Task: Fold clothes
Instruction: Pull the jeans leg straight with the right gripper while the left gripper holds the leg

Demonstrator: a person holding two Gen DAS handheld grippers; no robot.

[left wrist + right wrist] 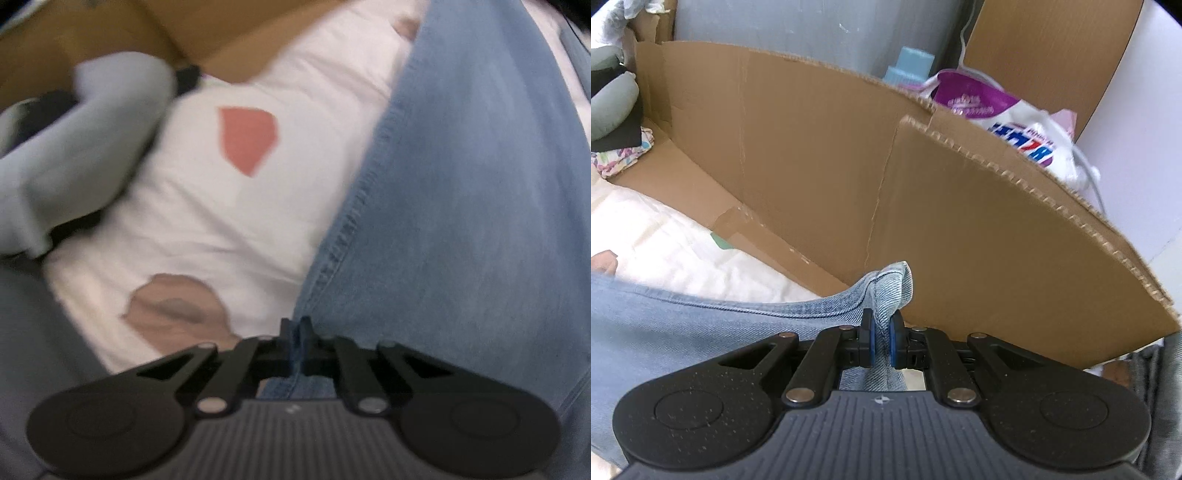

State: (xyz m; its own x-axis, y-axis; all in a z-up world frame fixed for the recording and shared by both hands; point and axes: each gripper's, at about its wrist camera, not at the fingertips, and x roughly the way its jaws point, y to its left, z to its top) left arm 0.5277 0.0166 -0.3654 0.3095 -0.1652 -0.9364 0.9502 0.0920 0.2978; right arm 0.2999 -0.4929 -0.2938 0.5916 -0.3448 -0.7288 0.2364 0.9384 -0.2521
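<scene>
Left wrist view: left gripper (295, 343) pinched on seam edge of light-blue denim garment (461, 192), draped over white printed fabric (207, 206). Right gripper (881, 339) clamped on denim corner beside brown cardboard box wall (812, 166). Both 2 corners best kept taut, lifted evenly.

There are two hand-held grippers, the left hand-held gripper (294, 332) and the right hand-held gripper (882, 332), one at the bottom centre of each wrist view, and both pinch one pair of blue jeans (461, 206). In the left view I count also one white cloth (229, 206) with one red patch (248, 138) near the middle, and one pale grey garment (74, 155) at the left edge. In the right view there is one cardboard box (820, 155) across the middle, one purple and white bag (1015, 122) in the upper right, and one light blue block (911, 66) near the top centre.
</scene>
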